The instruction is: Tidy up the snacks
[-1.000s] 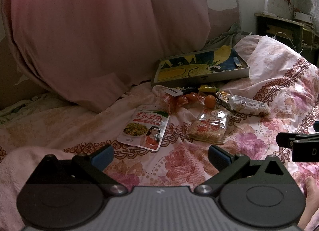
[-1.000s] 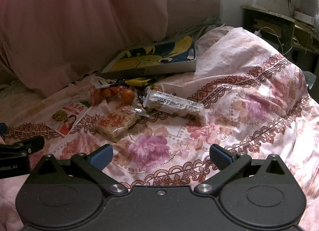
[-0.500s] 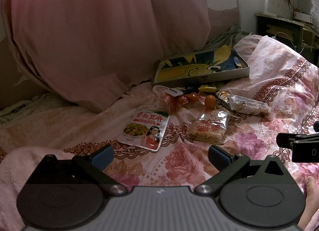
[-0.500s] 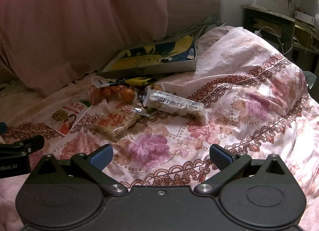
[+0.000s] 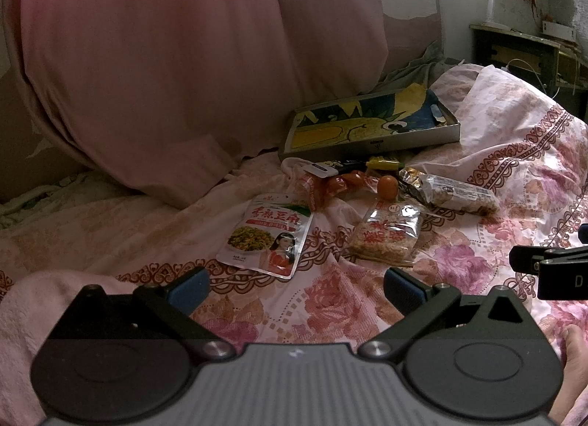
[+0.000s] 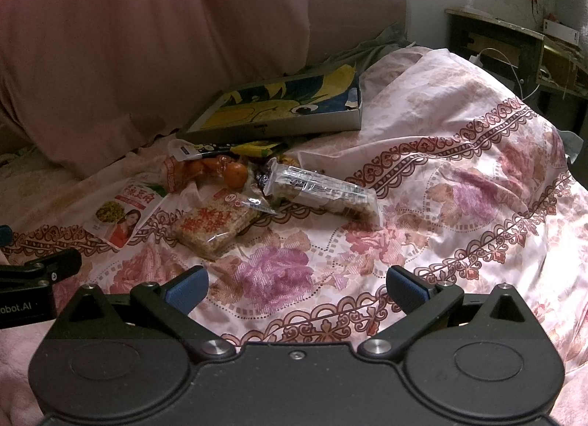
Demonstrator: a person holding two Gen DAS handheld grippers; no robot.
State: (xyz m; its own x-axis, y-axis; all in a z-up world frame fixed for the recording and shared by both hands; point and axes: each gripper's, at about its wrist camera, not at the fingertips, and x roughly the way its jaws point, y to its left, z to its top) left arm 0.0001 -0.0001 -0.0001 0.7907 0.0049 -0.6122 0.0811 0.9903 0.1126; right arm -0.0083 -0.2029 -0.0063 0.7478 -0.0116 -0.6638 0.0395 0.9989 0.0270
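Snacks lie on a floral bedspread: a white pouch with a woman's picture (image 5: 266,235) (image 6: 123,213), a clear rice cracker pack (image 5: 387,235) (image 6: 215,224), a long clear-wrapped bar (image 5: 455,192) (image 6: 323,192), a small orange fruit (image 5: 387,187) (image 6: 235,174), orange wrapped sweets (image 5: 338,183) and a yellow packet (image 5: 382,163). A shallow box with a yellow and blue cartoon (image 5: 371,124) (image 6: 283,106) lies behind them. My left gripper (image 5: 296,284) is open and empty, near the pouch. My right gripper (image 6: 296,284) is open and empty, in front of the cracker pack.
A big pink pillow (image 5: 165,58) leans at the back left. A raised fold of the bedspread (image 6: 459,124) lies on the right. A desk with a white lamp (image 5: 514,40) stands at the far right. The right gripper's side shows in the left wrist view (image 5: 551,264).
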